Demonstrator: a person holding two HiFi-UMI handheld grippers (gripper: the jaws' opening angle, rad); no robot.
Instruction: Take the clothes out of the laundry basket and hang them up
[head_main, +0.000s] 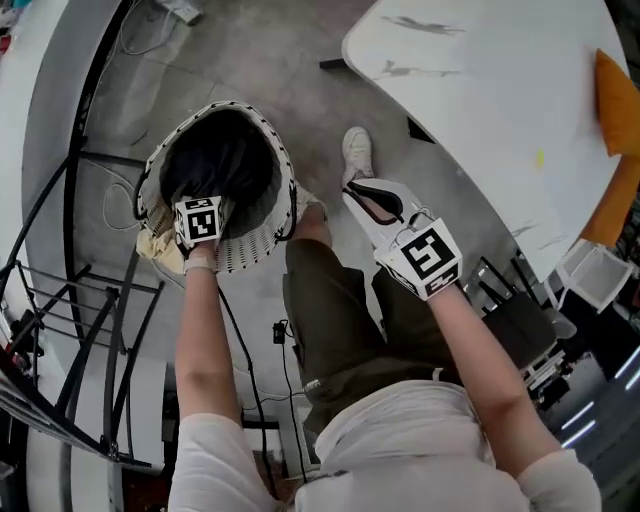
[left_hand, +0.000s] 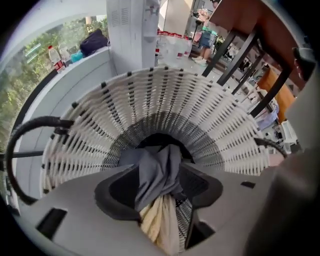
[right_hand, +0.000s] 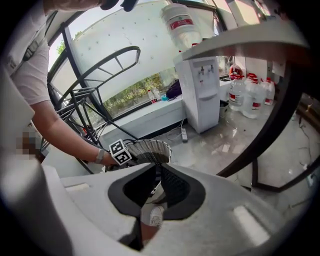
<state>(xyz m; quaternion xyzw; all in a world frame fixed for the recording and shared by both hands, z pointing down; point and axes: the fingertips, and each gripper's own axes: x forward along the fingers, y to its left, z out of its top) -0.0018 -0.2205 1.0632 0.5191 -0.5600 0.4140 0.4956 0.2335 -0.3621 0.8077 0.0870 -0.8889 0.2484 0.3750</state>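
Fingers of the left gripper (left_hand: 160, 187) stand apart around the clothes (left_hand: 155, 172) in the laundry basket (left_hand: 165, 95), right gripper (right_hand: 156, 180) fingers together and empty; nothing is lifted or hung, task judged barely begun.

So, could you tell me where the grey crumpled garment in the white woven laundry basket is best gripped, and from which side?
Probably pinch the raised fold of the grey crumpled garment, coming straight down through the white woven laundry basket's open top: its walls block the sides. The left gripper's open jaws straddle that fold; keep clear of the cream cloth.
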